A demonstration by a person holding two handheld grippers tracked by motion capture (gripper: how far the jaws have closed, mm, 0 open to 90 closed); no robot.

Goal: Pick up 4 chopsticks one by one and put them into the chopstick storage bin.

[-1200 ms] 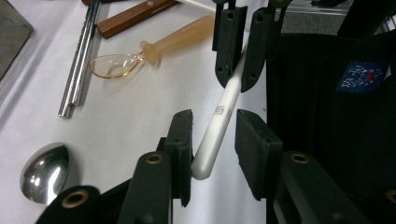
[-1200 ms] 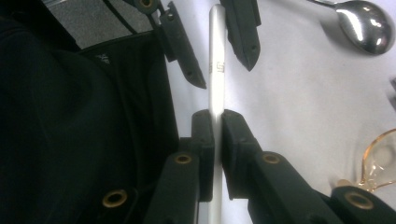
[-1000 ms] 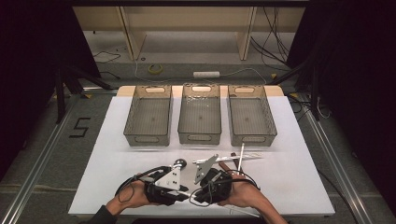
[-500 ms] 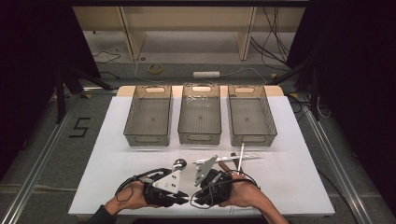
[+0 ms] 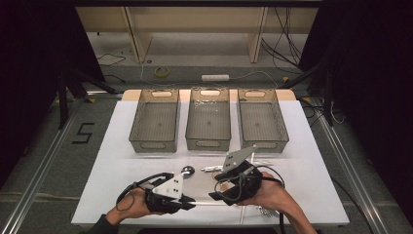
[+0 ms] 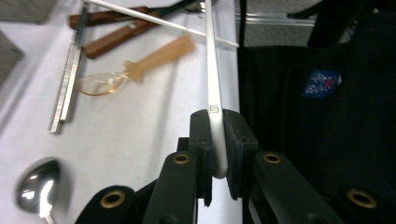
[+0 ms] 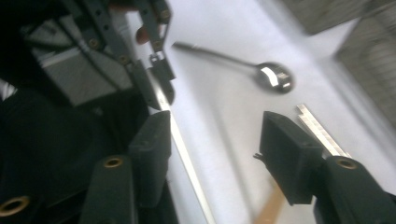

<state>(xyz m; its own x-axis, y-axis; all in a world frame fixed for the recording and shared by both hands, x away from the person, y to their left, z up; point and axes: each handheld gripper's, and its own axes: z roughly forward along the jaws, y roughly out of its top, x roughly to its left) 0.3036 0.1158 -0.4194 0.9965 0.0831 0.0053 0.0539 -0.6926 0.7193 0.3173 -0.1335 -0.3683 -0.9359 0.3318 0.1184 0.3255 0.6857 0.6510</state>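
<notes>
My left gripper (image 5: 189,203) (image 6: 216,126) is shut on the end of a long silver utensil handle (image 6: 210,56), which lies low over the white table near its front edge. In the right gripper view that handle (image 7: 187,161) runs just beside one jaw of my right gripper (image 7: 215,140), which is open with nothing between its jaws. The left gripper (image 7: 161,70) shows there at the upper left. In the high view my right gripper (image 5: 217,186) sits just right of the left one, facing it.
Three empty mesh bins (image 5: 208,119) stand in a row at the back. A metal spoon (image 5: 187,170) (image 7: 273,77) (image 6: 37,186), a flat metal strip (image 6: 67,84) (image 7: 322,133), an amber plastic spoon (image 6: 140,70), wooden-handled utensils (image 6: 112,39) and a white stick (image 6: 154,21) lie around the grippers.
My right gripper has shifted a little to the right and turned, its grey plate now higher and farther right. The left gripper has edged slightly left, still holding the handle.
</notes>
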